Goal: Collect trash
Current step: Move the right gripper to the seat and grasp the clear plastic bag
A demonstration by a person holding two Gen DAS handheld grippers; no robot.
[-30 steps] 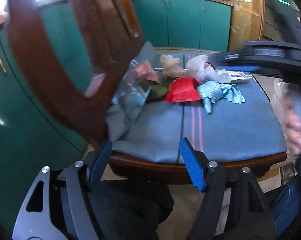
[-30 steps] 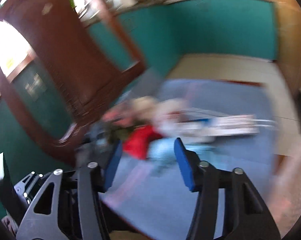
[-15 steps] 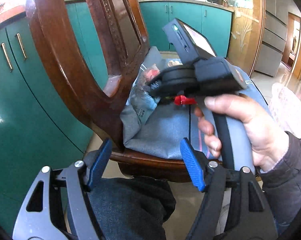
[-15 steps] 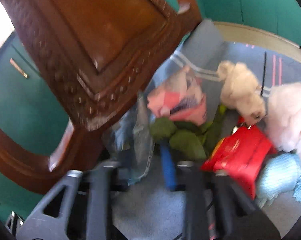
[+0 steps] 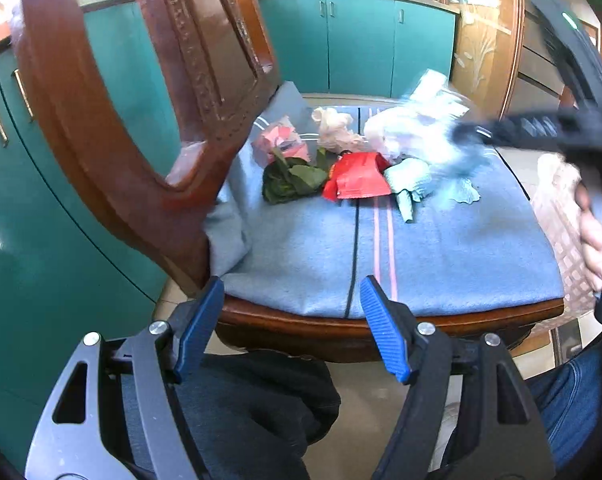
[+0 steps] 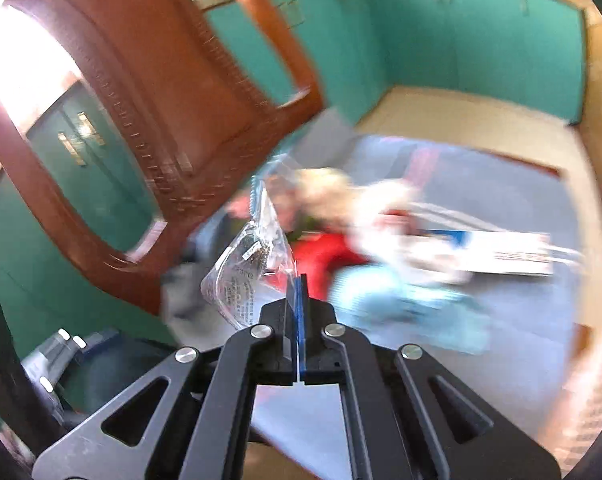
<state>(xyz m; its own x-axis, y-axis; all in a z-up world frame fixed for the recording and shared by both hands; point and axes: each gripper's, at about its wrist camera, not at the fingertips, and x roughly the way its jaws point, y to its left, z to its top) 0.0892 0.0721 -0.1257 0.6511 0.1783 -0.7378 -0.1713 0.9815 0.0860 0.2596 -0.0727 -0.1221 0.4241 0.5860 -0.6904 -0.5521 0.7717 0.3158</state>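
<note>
The right gripper [image 6: 297, 292] has its blue pads pressed together on the near corner of a clear plastic wrapper with black print [image 6: 247, 268], whose long axis rises up and away to the far left, above the blue cloth seat cushion [image 5: 441, 256] of a brown wooden chair [image 5: 113, 152]. The left gripper [image 5: 291, 326] is spread and empty at the near edge of the seat. On the far side of the cushion lie a red packet [image 5: 359, 178], green leaves [image 5: 291, 182] and crumpled white paper [image 5: 335, 130].

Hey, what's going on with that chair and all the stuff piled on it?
A person is clearing trash off a chair cushion with two handheld grippers. The right gripper has just closed on a clear plastic wrapper and holds it above the seat. The left gripper hangs open at the cushion's front edge, holding nothing. A red packet, green leaves, tissues and a light blue wad lie on the cushion.
</note>
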